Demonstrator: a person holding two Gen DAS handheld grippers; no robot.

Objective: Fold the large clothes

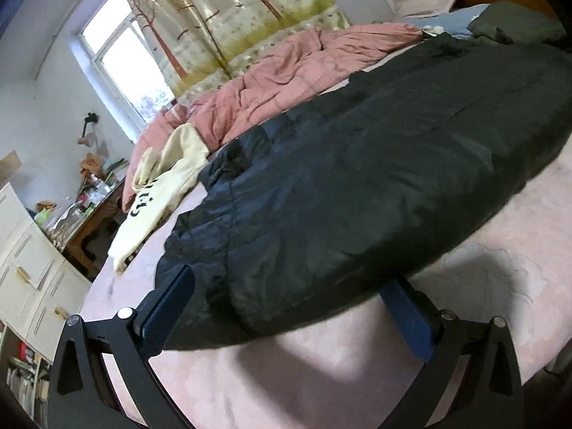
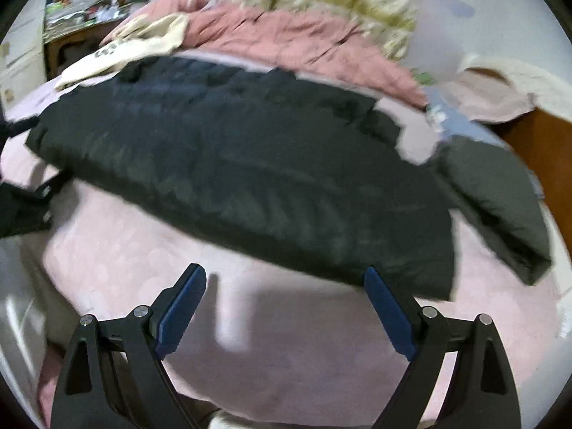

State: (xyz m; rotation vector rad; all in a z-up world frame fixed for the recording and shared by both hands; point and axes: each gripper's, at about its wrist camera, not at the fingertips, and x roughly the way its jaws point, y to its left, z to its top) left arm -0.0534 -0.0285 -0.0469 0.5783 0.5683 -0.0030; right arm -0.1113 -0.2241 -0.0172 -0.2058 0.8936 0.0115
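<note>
Through the left wrist view, our left gripper [image 1: 286,307] stood wide, straddling the near edge of the black padded coat [image 1: 357,186] on the pink bedsheet [image 1: 500,286]. Through the right, our right gripper [image 2: 284,304] gaped empty just short of the coat; it lay partly folded, with one sleeve [image 2: 497,207] still trailing out.

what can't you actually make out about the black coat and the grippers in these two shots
- Left gripper, left wrist view: the black coat bulges over the fingertips, so any contact is hidden.
- Black coat, right wrist view: motion blur smears seams and edges; front or back unclear.
- Cream garment: its black print is folded, unreadable.
- Right gripper: open, short of the hem.
</note>
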